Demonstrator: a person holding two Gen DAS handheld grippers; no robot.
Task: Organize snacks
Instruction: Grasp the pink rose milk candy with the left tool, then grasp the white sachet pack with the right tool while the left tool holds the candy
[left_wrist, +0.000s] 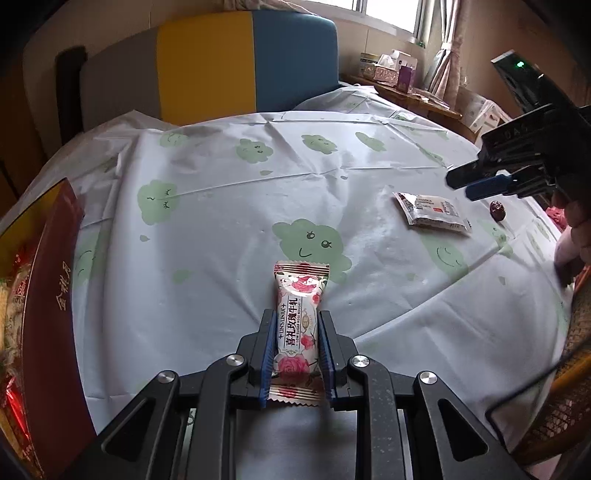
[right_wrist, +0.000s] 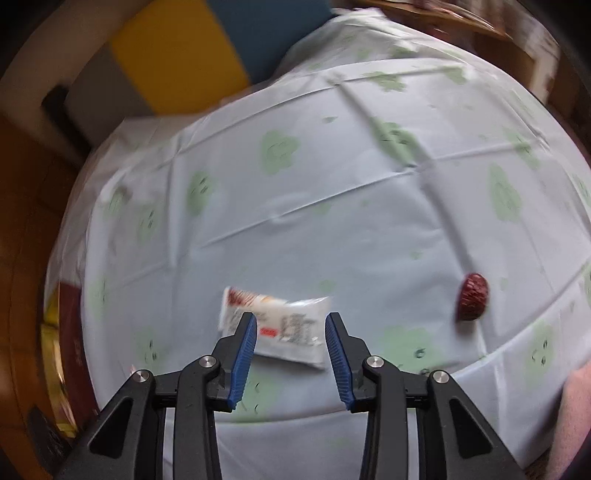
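Here, going from the left, a dark red box (left_wrist: 55, 295) with gold Chinese characters that I cannot read surely stands at the left edge of the desk (left_wrist: 221, 221), which is covered by a pale cloth with green clouds. To the right of the box, the left gripper (left_wrist: 297, 332) has its jaws clamped on a rose nougat bar (left_wrist: 297, 314); the wrapper reads "LINS LINJIA" and "LOW SUGAR ROSE NOUGAT" beside large Chinese characters. Its long axis runs along the fingers, pointing away from the camera.

Further right of the box, a white sachet (right_wrist: 280, 325) lies flat on the cloth, its print too small to read, long axis roughly left to right. The right gripper (right_wrist: 291, 321) hovers over it with jaws wide apart, holding nothing. A red date (right_wrist: 472, 297) lies right of the sachet.
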